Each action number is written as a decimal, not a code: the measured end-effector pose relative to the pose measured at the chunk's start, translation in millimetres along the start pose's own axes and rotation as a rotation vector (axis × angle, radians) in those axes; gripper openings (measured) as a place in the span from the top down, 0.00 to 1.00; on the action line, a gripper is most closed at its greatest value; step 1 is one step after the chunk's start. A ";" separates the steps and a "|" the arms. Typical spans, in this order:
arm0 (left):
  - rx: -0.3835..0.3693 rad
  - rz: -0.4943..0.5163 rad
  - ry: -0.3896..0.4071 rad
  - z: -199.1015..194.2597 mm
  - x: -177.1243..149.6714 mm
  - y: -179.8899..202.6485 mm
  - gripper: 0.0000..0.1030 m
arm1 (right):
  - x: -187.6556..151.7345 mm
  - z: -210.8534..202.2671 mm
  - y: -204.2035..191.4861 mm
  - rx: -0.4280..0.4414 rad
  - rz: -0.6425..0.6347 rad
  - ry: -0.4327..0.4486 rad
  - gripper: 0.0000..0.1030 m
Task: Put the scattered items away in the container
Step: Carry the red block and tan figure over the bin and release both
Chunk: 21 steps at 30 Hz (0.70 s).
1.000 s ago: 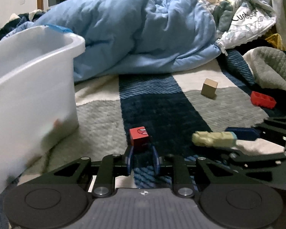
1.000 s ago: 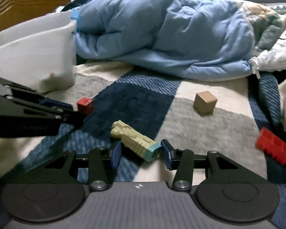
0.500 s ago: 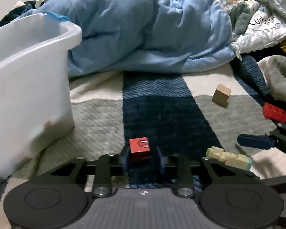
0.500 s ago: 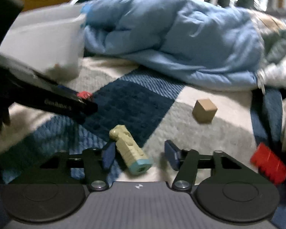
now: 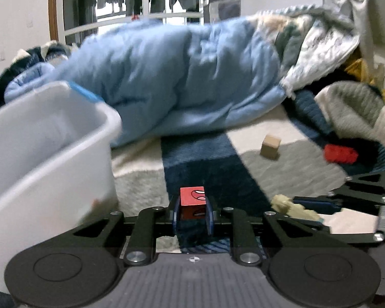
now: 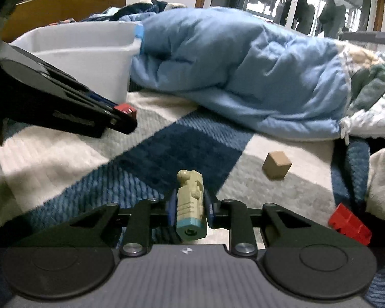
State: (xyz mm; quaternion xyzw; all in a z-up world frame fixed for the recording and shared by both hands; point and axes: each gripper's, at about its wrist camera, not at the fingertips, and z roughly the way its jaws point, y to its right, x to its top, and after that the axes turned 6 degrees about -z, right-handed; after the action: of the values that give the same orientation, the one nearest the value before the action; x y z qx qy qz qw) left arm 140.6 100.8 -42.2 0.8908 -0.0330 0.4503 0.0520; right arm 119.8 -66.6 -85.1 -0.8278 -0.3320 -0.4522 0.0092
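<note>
My left gripper (image 5: 193,214) is shut on a small red cube (image 5: 192,201) with a printed face, held above the blanket beside the white plastic bin (image 5: 46,138) at left. My right gripper (image 6: 190,209) is shut on a beige toy figure with a teal base (image 6: 190,205), lifted off the blanket. In the right wrist view the left gripper (image 6: 123,120) shows at left with the red cube (image 6: 125,109), in front of the bin (image 6: 89,51). A tan wooden cube (image 5: 270,146) (image 6: 277,164) and a red brick (image 5: 340,153) (image 6: 350,224) lie on the blanket.
A checked blue, grey and white blanket (image 6: 192,143) covers the bed. A bunched light blue duvet (image 5: 182,82) lies behind. Grey and white bedding (image 5: 356,113) piles at right. A wooden headboard (image 6: 64,2) stands behind the bin.
Both grippers closed on their items and lifted: the left on the red cube, the right on the beige figure, which turned lengthwise between the fingers. The left gripper rose toward the bin.
</note>
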 end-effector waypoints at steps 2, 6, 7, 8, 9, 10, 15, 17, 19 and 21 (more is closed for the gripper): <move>0.000 -0.005 0.019 -14.6 3.7 -3.8 0.78 | 6.6 -4.1 -1.8 -0.018 -0.003 -0.005 0.75; -0.001 -0.034 0.045 -41.9 10.7 -16.5 0.78 | 16.0 -12.8 -3.1 -0.020 0.031 0.008 0.75; 0.004 -0.037 0.058 -49.8 13.8 -20.2 0.78 | 21.2 -16.3 -4.5 -0.016 0.032 0.019 0.75; 0.013 -0.035 0.072 -57.1 17.5 -23.7 0.78 | 26.6 -19.6 -7.0 -0.017 0.021 0.031 0.75; 0.023 -0.030 0.085 -63.0 21.4 -27.1 0.78 | 33.4 -23.5 -10.3 -0.020 0.006 0.047 0.75; 0.035 -0.024 0.099 -70.0 26.5 -31.8 0.78 | 40.3 -26.1 -13.2 -0.020 -0.006 0.060 0.75; 0.101 -0.025 0.143 -90.8 46.4 -60.6 0.78 | 86.1 -33.2 -30.6 -0.002 -0.047 0.139 0.75; 0.135 -0.037 0.155 -96.8 51.1 -76.4 0.78 | 106.0 -32.5 -40.6 0.011 -0.065 0.175 0.75; 0.171 -0.054 0.161 -102.0 52.6 -92.7 0.78 | 122.5 -29.7 -50.4 0.030 -0.076 0.203 0.75; 0.196 -0.075 0.160 -104.6 52.7 -108.8 0.78 | 137.1 -25.3 -60.7 0.046 -0.085 0.226 0.75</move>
State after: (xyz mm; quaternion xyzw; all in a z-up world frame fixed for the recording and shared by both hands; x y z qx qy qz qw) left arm 99.8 220.9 55.0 0.8534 0.0488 0.5187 -0.0159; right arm 118.0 46.9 16.0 -0.7561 -0.3741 -0.5349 0.0465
